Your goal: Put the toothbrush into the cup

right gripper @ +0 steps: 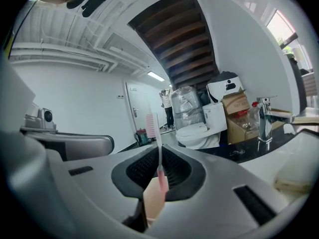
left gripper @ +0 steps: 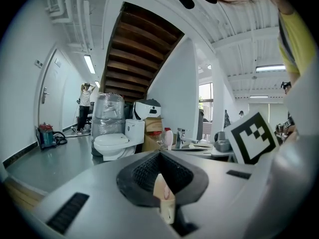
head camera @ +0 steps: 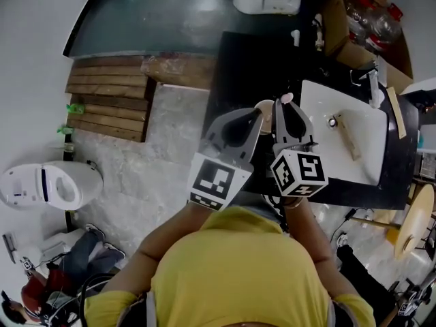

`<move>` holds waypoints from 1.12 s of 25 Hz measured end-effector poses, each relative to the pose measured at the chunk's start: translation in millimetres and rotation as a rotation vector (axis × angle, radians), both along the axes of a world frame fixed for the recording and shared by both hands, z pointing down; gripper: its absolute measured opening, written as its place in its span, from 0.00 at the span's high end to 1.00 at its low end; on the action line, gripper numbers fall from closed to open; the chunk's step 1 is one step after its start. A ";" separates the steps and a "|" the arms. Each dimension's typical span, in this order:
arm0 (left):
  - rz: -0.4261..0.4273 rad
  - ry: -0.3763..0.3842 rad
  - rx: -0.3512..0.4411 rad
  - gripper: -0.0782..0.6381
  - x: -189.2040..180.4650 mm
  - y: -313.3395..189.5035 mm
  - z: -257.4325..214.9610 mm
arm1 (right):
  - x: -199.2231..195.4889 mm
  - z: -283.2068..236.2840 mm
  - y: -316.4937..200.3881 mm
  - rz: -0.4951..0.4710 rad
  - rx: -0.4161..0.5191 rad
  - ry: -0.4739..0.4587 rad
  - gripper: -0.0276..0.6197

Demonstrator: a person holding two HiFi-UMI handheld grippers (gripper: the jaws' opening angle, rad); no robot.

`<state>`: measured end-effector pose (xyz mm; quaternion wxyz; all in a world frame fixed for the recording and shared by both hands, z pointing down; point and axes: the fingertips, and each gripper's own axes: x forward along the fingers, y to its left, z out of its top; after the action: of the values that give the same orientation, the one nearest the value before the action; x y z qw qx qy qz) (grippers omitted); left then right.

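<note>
Nearest the head camera is the person's yellow shirt (head camera: pixel 238 271), with both grippers held out ahead of it, just left of the white sink (head camera: pixel 354 111).

The toothbrush (right gripper: pixel 159 158) stands upright in the right gripper (right gripper: pixel 160 183). It has a pink handle low down, a thin white neck and a pale pink bristle head at the top. The jaws are nearly together and clamp the handle. From above, its tip (head camera: pixel 287 99) shows at the gripper's nose, on the sink's left edge.

Just beside it, on the side away from the sink, is the cup (head camera: pixel 264 109), small and beige with a round rim. The left gripper (left gripper: pixel 162 185) has its jaws closed on the cup's wall, which shows as a beige strip (left gripper: pixel 163 198) pinched between the dark pads.

Both hang over the black counter (head camera: pixel 245 67) that carries the sink. A wooden block (head camera: pixel 347 135) lies in the sink's bowl. A toilet (right gripper: pixel 199 133) stands on the floor beyond the sink's counter.
</note>
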<state>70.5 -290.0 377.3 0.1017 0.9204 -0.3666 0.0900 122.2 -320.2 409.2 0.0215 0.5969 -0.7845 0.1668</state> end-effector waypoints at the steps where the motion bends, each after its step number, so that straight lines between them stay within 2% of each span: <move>1: -0.001 -0.001 -0.003 0.88 0.0 -0.4 0.8 | 0.2 3.5 -0.4 0.000 -0.008 0.000 0.90; 11: -0.003 0.000 -0.016 0.88 3.7 -2.6 4.4 | 3.6 25.1 -3.2 -0.010 -0.079 -0.022 0.90; 17: -0.003 0.002 -0.012 0.88 2.8 -1.2 3.3 | -1.0 27.0 -5.1 -0.044 -0.087 0.000 0.90; 21: -0.004 0.009 -0.012 0.88 1.5 1.5 1.9 | -4.6 27.1 -3.2 -0.058 -0.091 0.007 0.75; 28: -0.011 0.016 0.002 0.88 -5.5 6.3 -3.5 | -8.3 18.5 2.6 -0.052 -0.071 0.008 0.74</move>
<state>65.0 -283.7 373.8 0.1043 0.9191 -0.3710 0.0816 113.9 -317.6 427.7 0.0503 0.5757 -0.7934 0.1912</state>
